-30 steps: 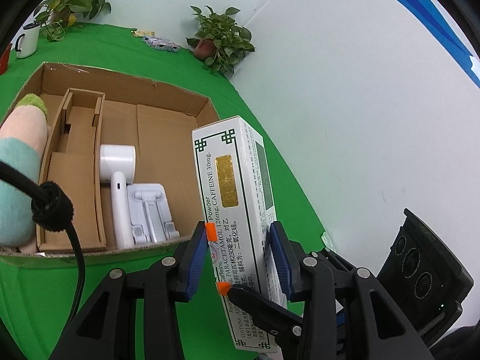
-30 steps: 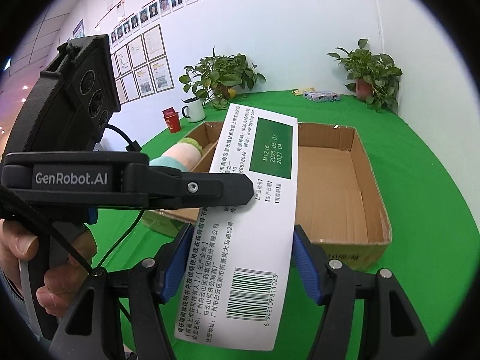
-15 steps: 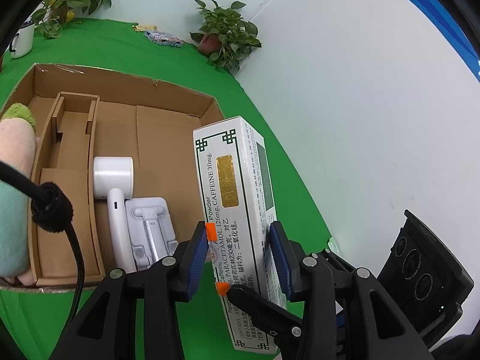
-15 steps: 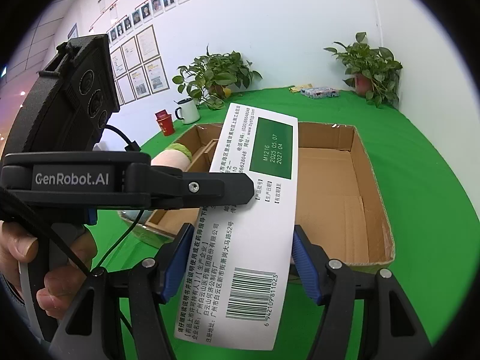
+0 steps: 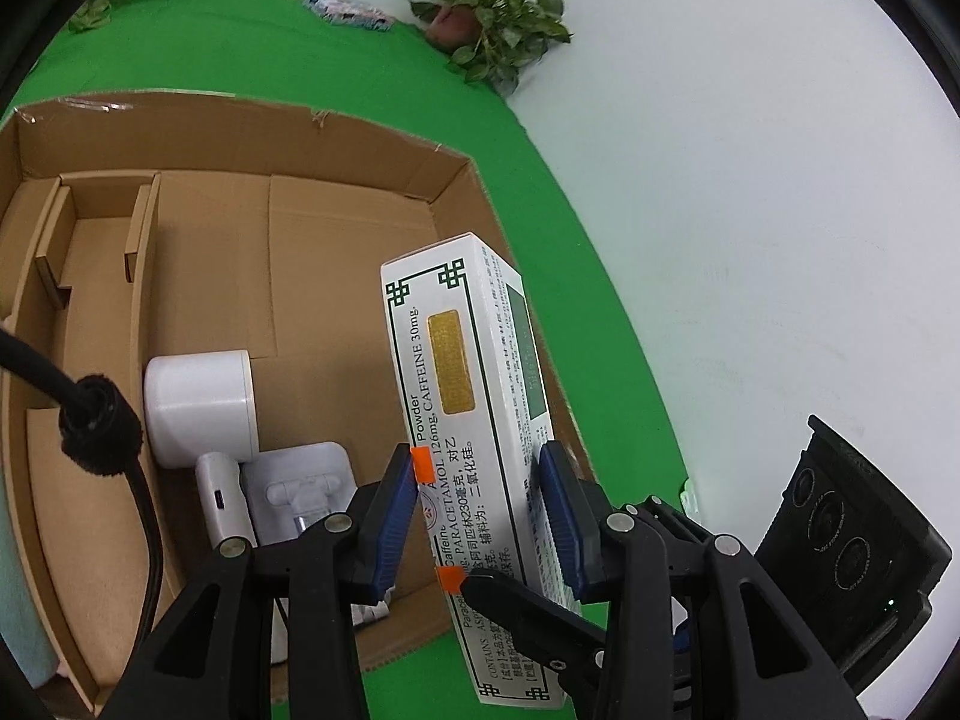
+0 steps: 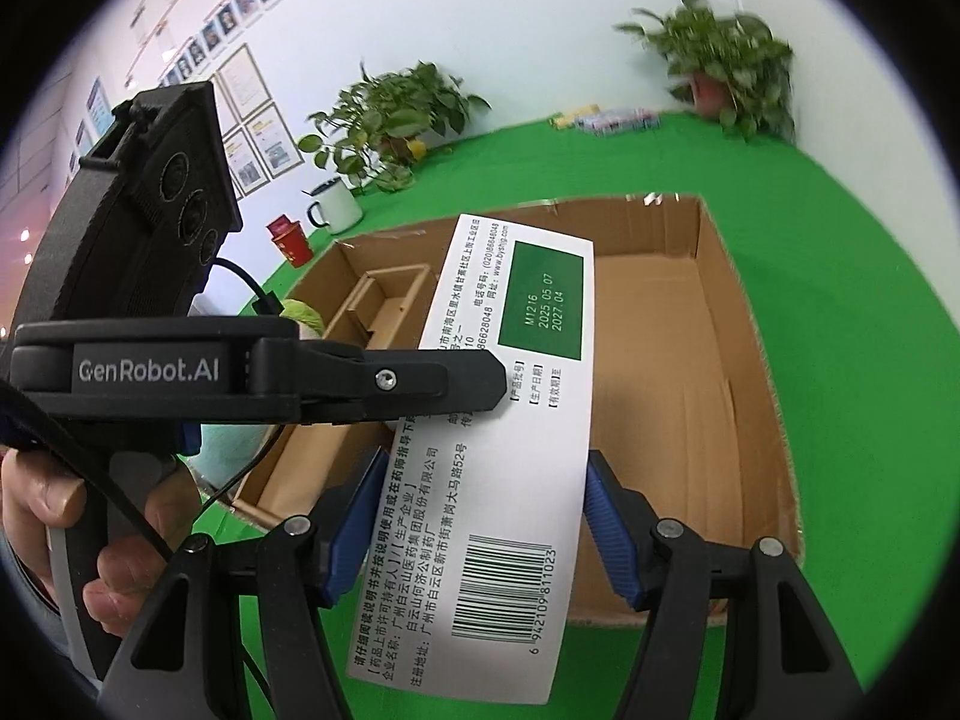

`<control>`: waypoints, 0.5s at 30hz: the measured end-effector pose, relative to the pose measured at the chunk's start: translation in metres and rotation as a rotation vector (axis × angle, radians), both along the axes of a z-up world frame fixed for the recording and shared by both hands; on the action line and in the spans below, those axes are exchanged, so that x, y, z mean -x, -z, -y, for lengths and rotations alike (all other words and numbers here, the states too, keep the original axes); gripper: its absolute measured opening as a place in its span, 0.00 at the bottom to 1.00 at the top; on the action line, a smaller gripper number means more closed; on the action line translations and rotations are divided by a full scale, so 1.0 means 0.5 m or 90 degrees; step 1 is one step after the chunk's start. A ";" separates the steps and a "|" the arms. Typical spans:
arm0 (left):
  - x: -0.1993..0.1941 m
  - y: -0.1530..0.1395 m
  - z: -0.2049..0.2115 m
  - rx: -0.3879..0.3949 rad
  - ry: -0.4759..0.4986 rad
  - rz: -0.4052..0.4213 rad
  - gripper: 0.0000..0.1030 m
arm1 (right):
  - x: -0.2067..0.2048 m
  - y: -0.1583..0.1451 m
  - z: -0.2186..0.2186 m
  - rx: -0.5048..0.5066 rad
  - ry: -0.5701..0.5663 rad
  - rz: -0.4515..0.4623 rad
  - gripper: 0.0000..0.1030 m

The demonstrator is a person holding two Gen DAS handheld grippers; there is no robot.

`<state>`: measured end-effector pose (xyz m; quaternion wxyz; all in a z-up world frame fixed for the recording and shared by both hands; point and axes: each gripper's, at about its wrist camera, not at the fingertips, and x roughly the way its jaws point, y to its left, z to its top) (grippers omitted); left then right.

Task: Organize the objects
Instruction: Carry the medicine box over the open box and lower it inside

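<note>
Two grippers: both sit on one medicine box [image 5: 465,420], held above the cardboard box [image 5: 252,138] on the green table [image 5: 372,60]
Left gripper [image 5: 477,516]: blue pads frame the lower part of the carton; the far pad looks pressed against its side, the near pad shows a thin gap; it appears clenched on the carton
Right gripper [image 6: 480,531]: its pads flank the barcode face; whether they squeeze or merely bracket it cannot be told; one black finger of the left gripper lies across the printed face in this view
Medicine box position: airborne, tilted, its far end over the right-hand open bay of the cardboard box; not touching the floor of that bay
Already inside: a white cylinder [image 5: 201,405] and a white folding stand [image 5: 294,489] near the front wall; a cardboard divider [image 5: 141,228] further left; a plush toy [image 6: 306,318] at the left end
Step in hand, as a judgement: lowering the carton into the empty bay
Doing it well: keep one firm grip and let the other only steady; bring the carton flat and parallel to the side wall; stay to the right of the white stand; release only once the bottom face rests
Risk: two claws pulling unevenly may crush or twist the thin carton
</note>
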<state>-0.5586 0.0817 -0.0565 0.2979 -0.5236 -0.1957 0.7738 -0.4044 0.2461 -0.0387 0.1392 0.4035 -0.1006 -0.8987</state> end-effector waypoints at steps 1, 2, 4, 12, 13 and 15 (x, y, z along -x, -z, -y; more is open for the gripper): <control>0.008 0.007 -0.002 0.003 -0.002 0.004 0.38 | 0.009 0.006 -0.001 0.000 0.001 0.007 0.61; 0.016 0.014 -0.003 0.005 -0.004 0.009 0.38 | 0.017 0.012 -0.004 0.004 0.001 0.014 0.61; 0.030 0.022 -0.001 -0.004 -0.010 0.017 0.38 | 0.032 0.017 -0.011 0.018 0.004 0.024 0.61; 0.090 0.034 -0.007 0.007 -0.016 0.028 0.38 | 0.090 0.019 -0.024 0.037 0.013 0.059 0.61; 0.097 0.040 -0.009 0.008 -0.017 0.030 0.38 | 0.095 0.021 -0.026 0.038 0.013 0.060 0.61; 0.110 0.054 -0.012 0.009 -0.019 0.037 0.38 | 0.105 0.032 -0.032 0.041 0.013 0.063 0.61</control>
